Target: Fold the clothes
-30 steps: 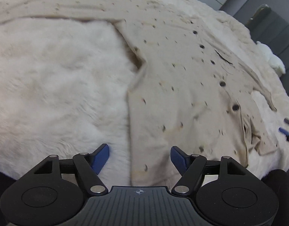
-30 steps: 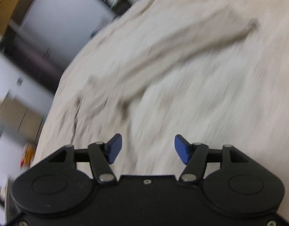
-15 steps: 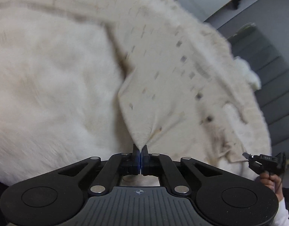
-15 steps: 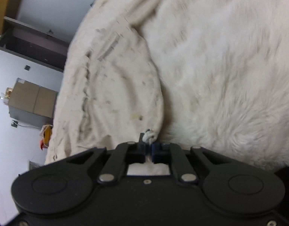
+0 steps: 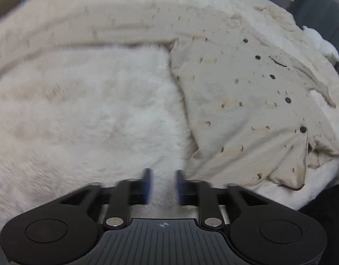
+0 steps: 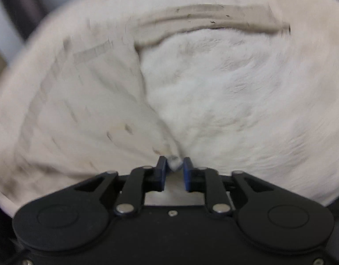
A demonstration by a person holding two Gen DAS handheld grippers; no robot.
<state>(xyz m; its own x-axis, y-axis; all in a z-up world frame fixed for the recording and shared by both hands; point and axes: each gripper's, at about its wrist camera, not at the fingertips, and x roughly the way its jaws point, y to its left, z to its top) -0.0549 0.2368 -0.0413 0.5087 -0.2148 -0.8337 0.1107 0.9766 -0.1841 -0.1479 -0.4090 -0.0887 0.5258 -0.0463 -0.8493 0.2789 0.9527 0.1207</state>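
Observation:
A beige buttoned shirt (image 5: pixel 235 92) with small dark marks lies spread on a white fluffy blanket (image 5: pixel 92 114); one sleeve runs across the far side. My left gripper (image 5: pixel 162 183) is part open and empty over the blanket, just left of the shirt's near edge. In the right wrist view the shirt (image 6: pixel 85 110) lies at the left, its sleeve (image 6: pixel 202 17) across the top. My right gripper (image 6: pixel 175 165) is part open, with a bunched corner of the shirt between its blue fingers (image 6: pixel 161 167). Both views are blurred.
The blanket (image 6: pixel 235 99) covers the whole work surface. A grey chair or sofa (image 5: pixel 319 11) stands beyond its far right edge. A dark shape (image 5: pixel 324 198) sits at the lower right in the left wrist view.
Both grippers closed on the shirt half a second ago. Both have now opened part way: the left has let go, and the shirt's corner still sits between the right fingers.

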